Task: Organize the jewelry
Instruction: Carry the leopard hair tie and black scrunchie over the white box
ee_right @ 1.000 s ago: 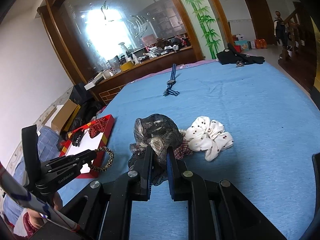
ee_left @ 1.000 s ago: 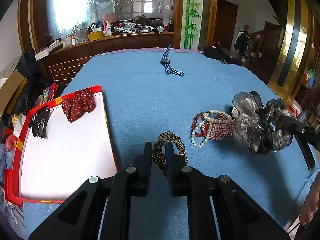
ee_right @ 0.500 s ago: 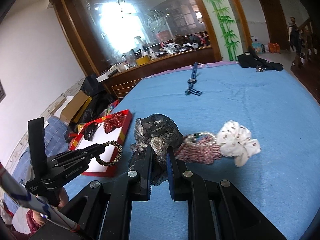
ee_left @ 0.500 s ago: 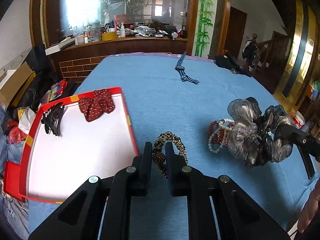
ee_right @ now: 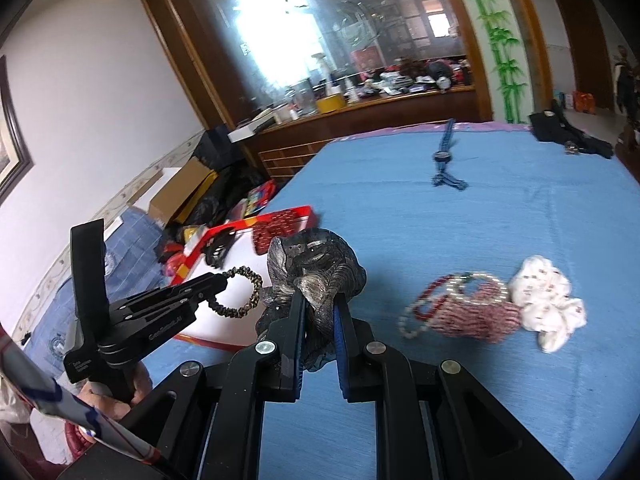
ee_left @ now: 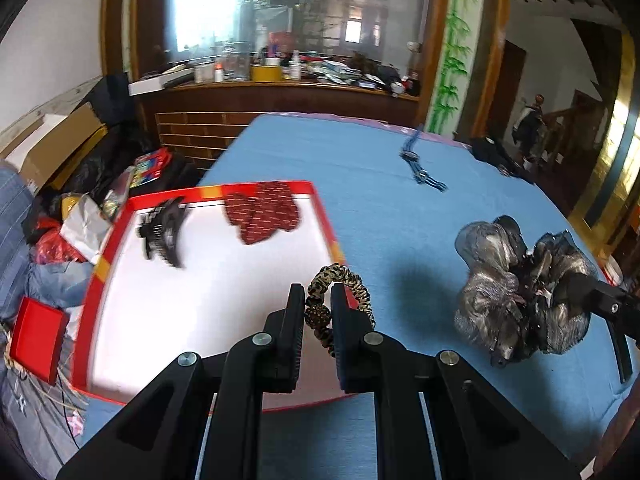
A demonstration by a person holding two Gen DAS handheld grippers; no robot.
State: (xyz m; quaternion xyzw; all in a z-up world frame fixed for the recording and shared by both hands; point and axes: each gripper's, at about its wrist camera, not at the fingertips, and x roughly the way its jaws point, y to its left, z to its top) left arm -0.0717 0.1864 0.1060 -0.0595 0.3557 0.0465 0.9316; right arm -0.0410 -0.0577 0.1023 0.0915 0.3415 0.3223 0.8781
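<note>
Red tray point(ee_left: 325, 216): black clip point(ee_left: 162, 227), red bow point(ee_left: 262, 211).

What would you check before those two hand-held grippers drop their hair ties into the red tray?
1. Left hand-held gripper shut on the leopard hair tie: ok.
2. Right hand-held gripper shut on the grey scrunchie: ok.
3. Leopard hair tie above the red tray: ok, it hangs at the tray's near right rim.
4. Grey scrunchie above the tray: not ok, it is over the blue cloth beside it.
5. Free white floor in the tray: ok, the black claw clip and red bow sit at its far end.
6. Height above the tray: cannot tell.
</note>
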